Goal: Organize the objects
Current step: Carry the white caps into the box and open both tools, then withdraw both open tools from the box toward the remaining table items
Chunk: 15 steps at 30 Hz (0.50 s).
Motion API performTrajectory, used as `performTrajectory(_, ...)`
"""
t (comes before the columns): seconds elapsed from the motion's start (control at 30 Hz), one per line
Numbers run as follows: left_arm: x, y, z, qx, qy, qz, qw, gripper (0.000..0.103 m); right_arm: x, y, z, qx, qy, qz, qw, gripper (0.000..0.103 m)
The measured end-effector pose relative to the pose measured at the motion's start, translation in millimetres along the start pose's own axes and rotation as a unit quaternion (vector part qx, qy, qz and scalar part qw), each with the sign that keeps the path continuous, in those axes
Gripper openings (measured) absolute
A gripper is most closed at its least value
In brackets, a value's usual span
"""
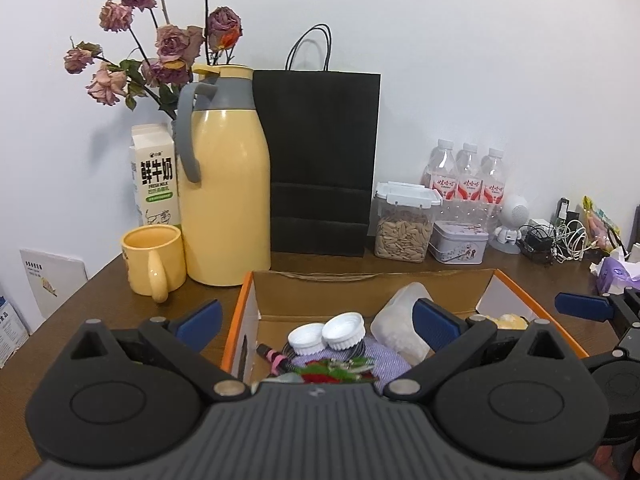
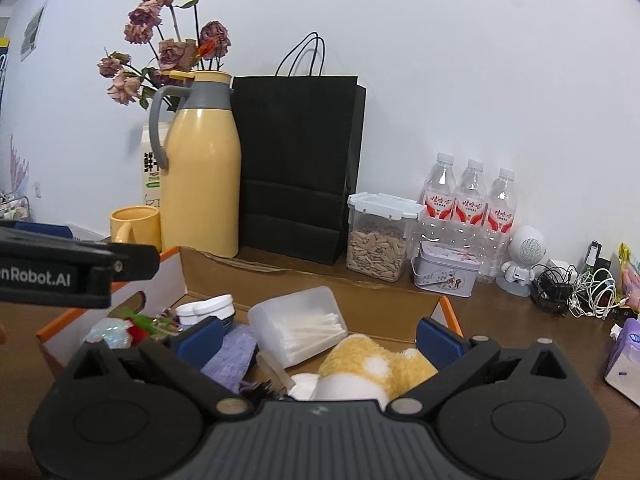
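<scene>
An open cardboard box with orange edges [image 1: 244, 304] [image 2: 404, 322] sits on the brown table in front of both grippers. It holds two white caps [image 1: 326, 334] [image 2: 206, 308], a purple cloth [image 1: 384, 360] [image 2: 234, 354], a clear plastic tub of cotton swabs [image 2: 298, 326] [image 1: 396, 320], a yellow and white plush [image 2: 372, 364] and a red and green trinket [image 1: 332, 372]. My left gripper [image 1: 318, 320] is open and empty above the box's left half. My right gripper [image 2: 318, 338] is open and empty above the box's right half.
Along the wall stand a yellow thermos [image 1: 224, 184], a yellow mug [image 1: 154, 260], a milk carton [image 1: 154, 176], dried roses [image 1: 168, 44], a black paper bag [image 1: 320, 160], a seed jar [image 1: 404, 228], a tin [image 1: 458, 242], three water bottles [image 1: 466, 176], a small white robot figure [image 1: 510, 220] and tangled cables [image 1: 560, 240].
</scene>
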<state>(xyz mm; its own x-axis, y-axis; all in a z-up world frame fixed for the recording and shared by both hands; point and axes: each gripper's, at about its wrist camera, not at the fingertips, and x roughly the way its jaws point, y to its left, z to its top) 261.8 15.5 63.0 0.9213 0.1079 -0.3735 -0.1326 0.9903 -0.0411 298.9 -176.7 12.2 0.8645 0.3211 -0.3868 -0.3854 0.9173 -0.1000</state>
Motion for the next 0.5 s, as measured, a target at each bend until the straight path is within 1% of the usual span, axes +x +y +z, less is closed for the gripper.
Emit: performTrajectory(0.5, -60.3, 28.7, -16.3, 0.002, 0.009, 0.024, 0.9997, 0.103, -50.8, 22.2, -15.2, -0.003, 0.023, 0.018, 1.000, 0.103)
